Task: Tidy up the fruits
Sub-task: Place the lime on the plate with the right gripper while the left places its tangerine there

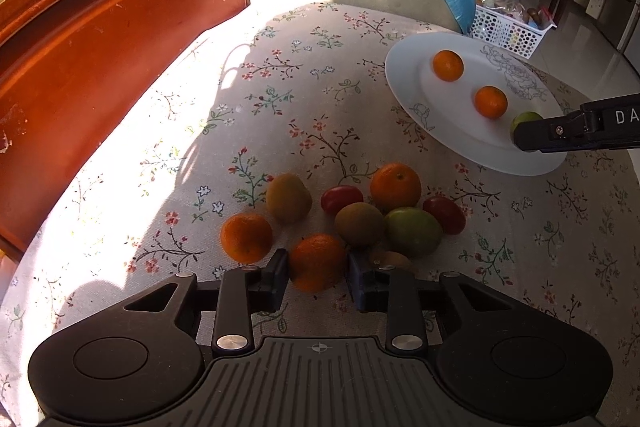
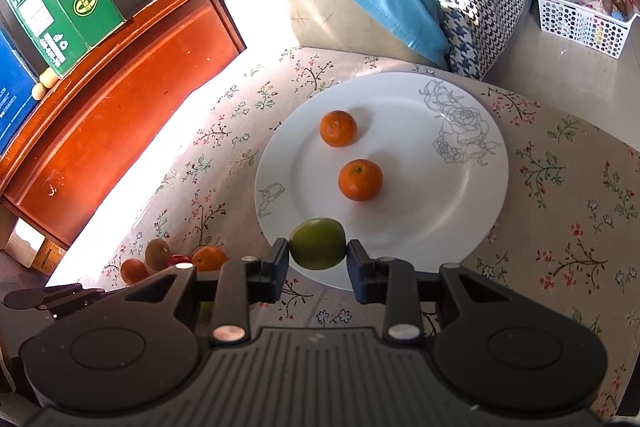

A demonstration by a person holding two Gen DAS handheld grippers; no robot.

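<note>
1. My left gripper (image 1: 317, 273) has its jaws clamped on an orange mandarin (image 1: 316, 261) at the near edge of the fruit pile (image 1: 360, 215), both pads pressing its sides.
2. My right gripper (image 2: 318, 259) has its jaws clamped on a green citrus fruit (image 2: 317, 243), held over the near rim of the white plate (image 2: 420, 211).
3. The white plate, with a grey rose drawn on it, lies on the floral tabletop (image 2: 560, 227). The fruit pile lies on the cloth well to the plate's left, seen from my right wrist.
4. Two mandarins sit on the plate, apart from each other: one near its middle (image 2: 360, 179), another (image 2: 338, 128) beyond it, toward the far rim.
5. In the pile, left of the plate, I see more orange mandarins, brownish kiwi-like fruits (image 1: 288, 198), two red tomatoes (image 1: 341, 199), and a green-and-red fruit (image 1: 413, 230). Several touch one another.
6. A red-brown wooden cabinet (image 1: 100, 67) stands beyond the pile, far from the plate, with a green box (image 2: 60, 3) on top.
</note>
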